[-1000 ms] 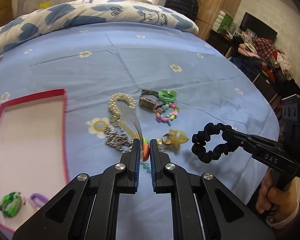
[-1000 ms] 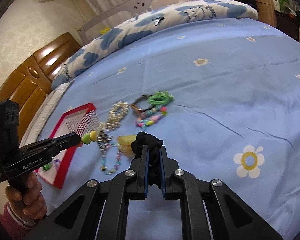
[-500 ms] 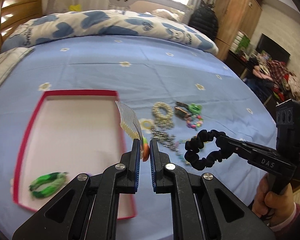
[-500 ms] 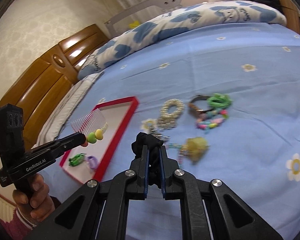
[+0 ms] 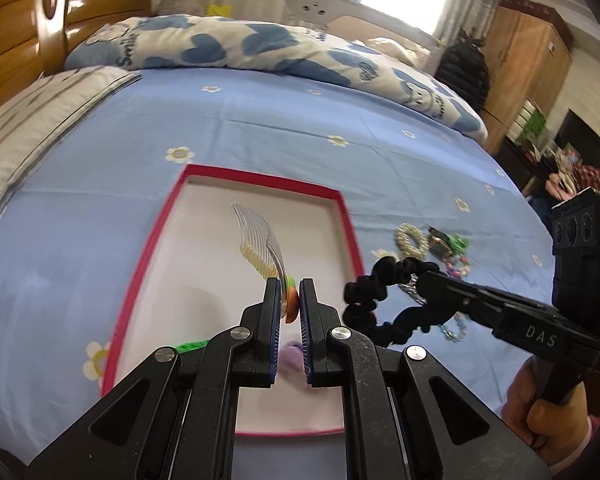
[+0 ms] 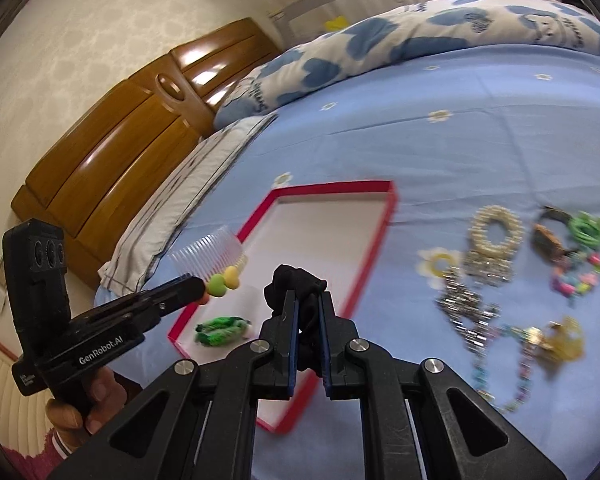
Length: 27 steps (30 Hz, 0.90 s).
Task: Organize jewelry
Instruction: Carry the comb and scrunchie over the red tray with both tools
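The left gripper (image 5: 289, 300) pinches the beaded end of a clear comb (image 5: 260, 240), which now hangs over the white floor of the red-rimmed tray (image 5: 260, 178); a second ago it was above the jewelry pile, with the tray off to the left. The right gripper (image 6: 308, 308) stays clamped on a black scrunchie (image 6: 296, 280) and has moved with it, from over the pile to the tray's right edge. Each view shows what the other hides. The right wrist camera shows the comb's green and yellow beads (image 6: 224, 280) at the left gripper's tip, and a green band (image 6: 220, 330) lying whole in the tray's near corner; in the left view that band is mostly behind the fingers, while a purple item (image 5: 290, 354) shows between them. Farther off on the blue sheet (image 6: 480, 140), right of the tray, lie a pearl bracelet (image 6: 496, 230), a silver chain (image 6: 466, 312), a watch (image 6: 548, 238) and a bead bracelet (image 6: 576, 280). A quilt (image 5: 240, 46) lies beyond.
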Available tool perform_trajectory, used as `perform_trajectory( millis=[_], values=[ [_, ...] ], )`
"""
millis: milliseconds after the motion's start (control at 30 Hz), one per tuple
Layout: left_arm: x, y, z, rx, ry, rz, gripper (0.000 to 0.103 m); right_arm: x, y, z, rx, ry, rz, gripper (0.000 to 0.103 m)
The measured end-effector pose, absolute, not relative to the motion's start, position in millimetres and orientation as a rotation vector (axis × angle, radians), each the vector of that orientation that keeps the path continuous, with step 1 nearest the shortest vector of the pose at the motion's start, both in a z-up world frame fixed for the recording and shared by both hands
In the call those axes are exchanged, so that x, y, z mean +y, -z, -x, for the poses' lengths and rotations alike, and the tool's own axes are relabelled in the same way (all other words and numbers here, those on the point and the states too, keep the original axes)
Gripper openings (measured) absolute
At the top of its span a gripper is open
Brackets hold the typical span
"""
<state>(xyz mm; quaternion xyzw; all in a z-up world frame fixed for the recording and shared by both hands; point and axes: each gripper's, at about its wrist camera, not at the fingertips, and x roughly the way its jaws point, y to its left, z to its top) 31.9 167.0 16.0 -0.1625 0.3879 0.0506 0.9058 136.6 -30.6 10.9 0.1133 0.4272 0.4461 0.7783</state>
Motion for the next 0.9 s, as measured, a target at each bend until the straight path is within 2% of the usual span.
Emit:
perform_trajectory(
  millis=[500, 900],
  values=[
    [216, 35, -19, 0.857, -0.147, 0.562, 0.008, 26, 30, -143, 1.043, -0.986, -0.163, 0.009],
    [218, 49, -16, 0.915, -0.168, 0.563, 0.008, 41, 44, -145, 1.084, -0.967, -0.101, 0.014]
  ],
)
